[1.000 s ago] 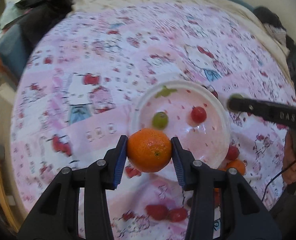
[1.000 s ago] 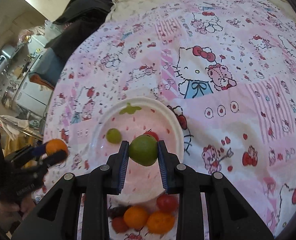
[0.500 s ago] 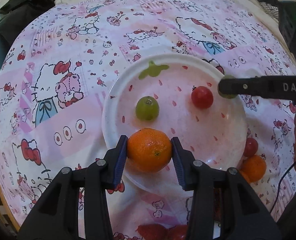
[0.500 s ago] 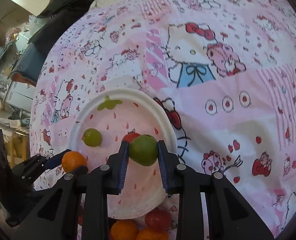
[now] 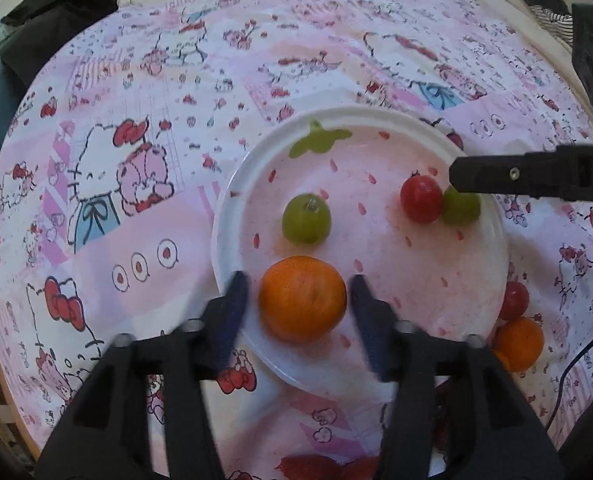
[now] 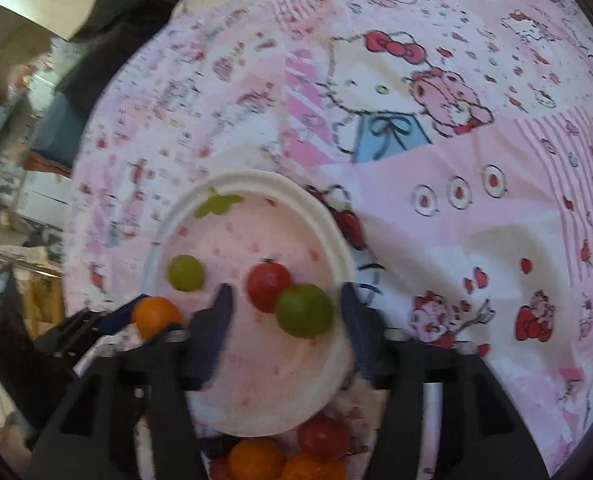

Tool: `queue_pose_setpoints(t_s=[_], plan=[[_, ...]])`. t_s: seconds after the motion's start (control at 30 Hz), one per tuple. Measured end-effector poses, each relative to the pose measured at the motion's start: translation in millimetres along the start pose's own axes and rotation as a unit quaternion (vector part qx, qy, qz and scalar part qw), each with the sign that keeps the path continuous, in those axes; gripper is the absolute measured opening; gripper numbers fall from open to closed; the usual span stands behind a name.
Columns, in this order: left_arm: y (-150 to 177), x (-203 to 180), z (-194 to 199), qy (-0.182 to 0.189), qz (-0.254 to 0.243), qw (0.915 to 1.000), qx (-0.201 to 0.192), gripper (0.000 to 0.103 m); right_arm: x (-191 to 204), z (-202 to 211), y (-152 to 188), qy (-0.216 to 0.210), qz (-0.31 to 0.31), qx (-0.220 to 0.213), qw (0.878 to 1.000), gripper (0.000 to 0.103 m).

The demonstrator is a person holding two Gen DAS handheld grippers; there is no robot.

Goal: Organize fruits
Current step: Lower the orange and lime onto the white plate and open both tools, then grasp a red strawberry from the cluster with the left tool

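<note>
Both my tools spreading over the plate [image 5: 232,216], the orange [image 5: 302,298] between my left tool [image 5: 296,312] and the green fruit [image 6: 304,310] between my right tool [image 6: 286,320] lie loose — either could roll off the rim onto the bed.

We log four fruits on the plate [image 5: 472,344]: mandarin [image 5: 302,298] nearest the left wrist camera, grape [image 5: 306,219] just behind it, tomato [image 5: 420,199] touching the second grape [image 5: 462,210] at right.
</note>
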State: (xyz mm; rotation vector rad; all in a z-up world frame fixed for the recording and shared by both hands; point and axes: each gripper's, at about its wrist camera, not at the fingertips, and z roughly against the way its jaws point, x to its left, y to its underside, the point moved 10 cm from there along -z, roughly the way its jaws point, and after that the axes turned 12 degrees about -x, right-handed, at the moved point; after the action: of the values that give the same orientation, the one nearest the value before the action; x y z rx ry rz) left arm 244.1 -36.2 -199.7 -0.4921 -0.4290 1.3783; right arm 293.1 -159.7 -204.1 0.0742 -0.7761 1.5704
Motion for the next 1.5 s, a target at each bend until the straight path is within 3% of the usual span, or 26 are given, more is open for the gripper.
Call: queue_pose_setpoints(t_s=[0.03,0.07,0.43,0.67,1.07,1.37,1.5], plan=[[-4,0,4,-0.001,0.004,0.9999,-0.011,0.070,1,3,-3,0.003,0.001,-0.008,1.000,0.070],[-6,0,8,0.000,0.007,0.9998,-0.019,0.071,3,8,-7,0.007,0.006,-0.020,1.000,0.071],[-28,18,34,-0.004,0.051,0.9968,-0.062,0.072,15,39,-26,0.002,0.022,-0.063,0.998,0.073],[-29,42,62,-0.036,0.084,0.9920,-0.087,0.072,23,60,-11,0.011,0.034,-0.070,0.997,0.073],[-19,69,118,-0.046,0.138,0.9818,-0.122,0.072,32,97,25,0.011,0.031,-0.081,0.996,0.073],[10,83,141,-0.054,0.175,0.9770,-0.108,0.072,31,121,54,0.012,0.013,-0.086,0.996,0.073],[29,82,142,-0.058,0.175,0.9789,-0.089,0.072,28,130,67,0.014,0.000,-0.086,0.996,0.073]])
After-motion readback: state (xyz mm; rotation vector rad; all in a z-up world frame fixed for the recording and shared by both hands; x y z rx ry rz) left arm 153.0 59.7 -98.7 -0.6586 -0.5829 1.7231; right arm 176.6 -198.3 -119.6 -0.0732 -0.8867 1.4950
